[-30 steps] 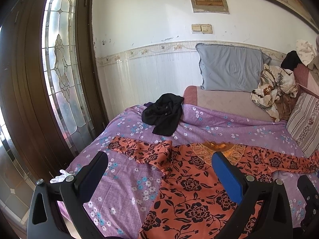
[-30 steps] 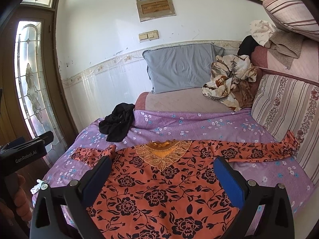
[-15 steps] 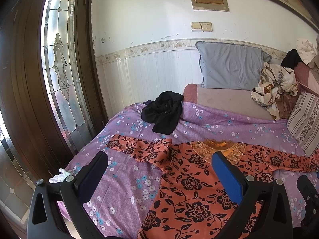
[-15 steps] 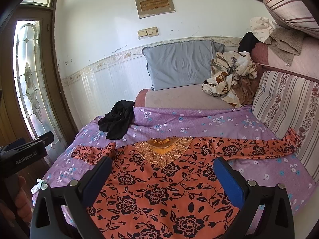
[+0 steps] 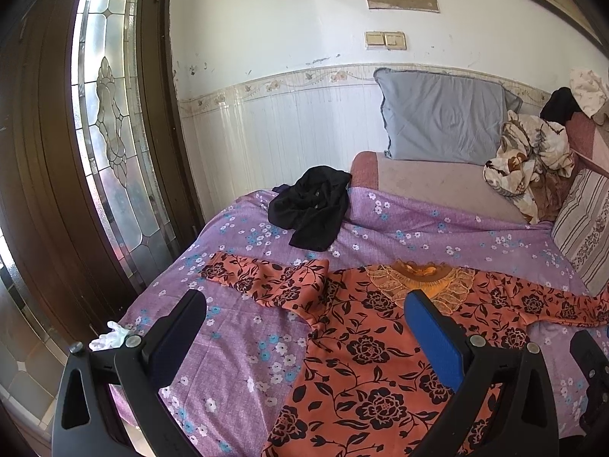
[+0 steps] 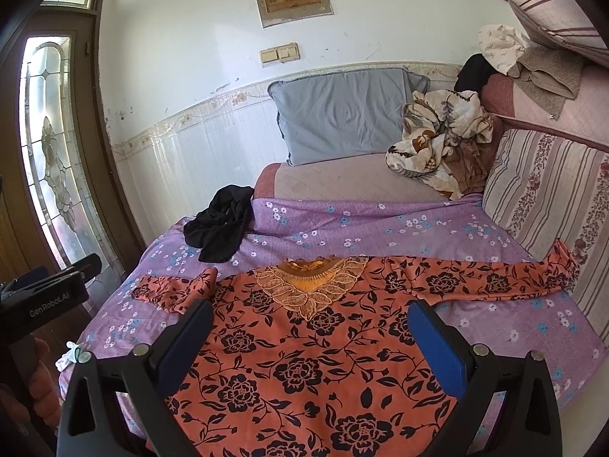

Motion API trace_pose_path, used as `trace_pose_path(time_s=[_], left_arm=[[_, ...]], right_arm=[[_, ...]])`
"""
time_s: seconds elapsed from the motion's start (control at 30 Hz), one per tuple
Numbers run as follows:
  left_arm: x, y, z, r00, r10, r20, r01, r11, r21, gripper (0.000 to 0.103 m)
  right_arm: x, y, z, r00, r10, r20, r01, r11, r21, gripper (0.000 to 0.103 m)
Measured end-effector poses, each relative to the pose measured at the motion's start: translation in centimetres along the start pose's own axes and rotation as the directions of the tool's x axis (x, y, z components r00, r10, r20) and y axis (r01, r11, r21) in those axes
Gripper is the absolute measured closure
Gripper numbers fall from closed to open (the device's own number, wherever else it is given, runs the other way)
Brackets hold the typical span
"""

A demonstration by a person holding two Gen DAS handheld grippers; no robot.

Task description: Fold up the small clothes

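One orange floral blouse (image 6: 304, 358) lay spread flat at the near edge of the purple bedsheet (image 6: 380, 224), one black garment (image 6: 220, 228) lay towards its far left corner, and both left gripper (image 5: 304, 327) and right gripper (image 6: 310, 331) hovered released, grasping nothing.

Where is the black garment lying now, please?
In both wrist views the black garment lies crumpled on the purple floral sheet, at the far left of the bed, beyond the orange floral top and left of the grey pillow.
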State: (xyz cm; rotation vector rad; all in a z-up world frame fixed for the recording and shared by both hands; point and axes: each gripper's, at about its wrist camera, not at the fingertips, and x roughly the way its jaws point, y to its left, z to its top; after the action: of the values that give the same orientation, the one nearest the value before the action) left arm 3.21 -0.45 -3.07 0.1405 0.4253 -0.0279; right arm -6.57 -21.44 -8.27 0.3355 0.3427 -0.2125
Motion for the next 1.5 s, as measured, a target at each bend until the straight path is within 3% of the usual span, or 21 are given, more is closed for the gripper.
trace_pose_path(time_s=[0.3,0.47,0.6,0.67,0.7,0.73,0.8,0.83,0.87,0.93,1.0,1.07,1.13,1.27,1.5], left_arm=[[3.8,-0.9,-0.1,0.998,0.043,-0.046,-0.039,0.996,0.079,0.000],[8.5,-2.0,-0.8,0.994,0.037,-0.103,-0.028,0.996,0.090,0.000],[15.2,-3.0,-2.8,0.964,-0.036,-0.262,0.055,0.996,0.066,0.000],[20.0,-3.7,-5.0,0.926,-0.087,-0.367,0.106,0.994,0.031,0.000],[22.0,-3.9,-6.0,0.908,-0.101,-0.407,0.120,0.993,0.020,0.000],[24.3,-4.4,-7.9,0.871,-0.119,-0.477,0.133,0.991,-0.004,0.000],[26.6,-4.9,-10.3,0.857,-0.102,-0.506,0.112,0.994,-0.011,0.000],[27.8,-4.8,-11.5,0.859,-0.068,-0.508,0.085,0.996,0.010,0.000],[28.7,-5.0,-12.4,0.849,-0.035,-0.527,0.062,0.998,0.033,0.000],[29.3,-6.0,-13.2,0.817,-0.061,-0.573,0.083,0.996,0.012,0.000],[29.6,-6.1,-13.0,0.840,-0.066,-0.538,0.085,0.996,0.011,0.000],[29.6,-6.5,-13.2,0.847,-0.057,-0.528,0.085,0.996,0.028,0.000],[29.8,-7.0,-13.4,0.832,-0.073,-0.549,0.103,0.994,0.025,0.000],[30.9,-7.5,-14.1,0.812,-0.071,-0.580,0.111,0.993,0.034,0.000],[30.6,-9.8,-14.0,0.854,-0.053,-0.518,0.127,0.986,0.108,0.000]], right_arm=[[4.0,-1.2,0.2,0.999,-0.011,-0.043,0.012,1.000,0.025,0.000],[8.4,-3.9,-0.2,0.995,-0.031,-0.098,0.039,0.997,0.073,0.000],[12.7,-9.2,-0.8,0.988,-0.026,-0.150,0.055,0.980,0.191,0.000],[15.7,-14.6,-1.5,0.977,-0.013,-0.214,0.081,0.946,0.313,0.000],[16.6,-17.0,-1.9,0.974,0.001,-0.228,0.084,0.928,0.364,0.000],[17.9,-21.1,-2.7,0.972,0.036,-0.234,0.085,0.870,0.485,0.000],[19.2,-26.1,-4.7,0.970,0.056,-0.238,0.121,0.735,0.667,0.004],[19.5,-29.4,-6.1,0.971,0.065,-0.232,0.142,0.624,0.769,0.006],[19.8,-32.4,-7.6,0.975,0.086,-0.207,0.137,0.502,0.854,0.014],[20.2,-36.6,-9.1,0.983,0.091,-0.158,0.116,0.355,0.928,0.020],[19.9,-39.5,-9.3,0.984,0.026,-0.175,0.159,0.308,0.938,0.024],[19.1,-41.8,-9.6,0.978,-0.063,-0.200,0.210,0.257,0.943,0.026],[19.0,-44.2,-9.7,0.979,-0.120,-0.167,0.188,0.188,0.964,0.036],[18.5,-48.7,-9.8,0.966,-0.221,-0.137,0.163,0.107,0.981,0.059],[19.2,-52.9,-8.9,0.960,-0.265,-0.089,0.137,0.167,0.977,0.080]])
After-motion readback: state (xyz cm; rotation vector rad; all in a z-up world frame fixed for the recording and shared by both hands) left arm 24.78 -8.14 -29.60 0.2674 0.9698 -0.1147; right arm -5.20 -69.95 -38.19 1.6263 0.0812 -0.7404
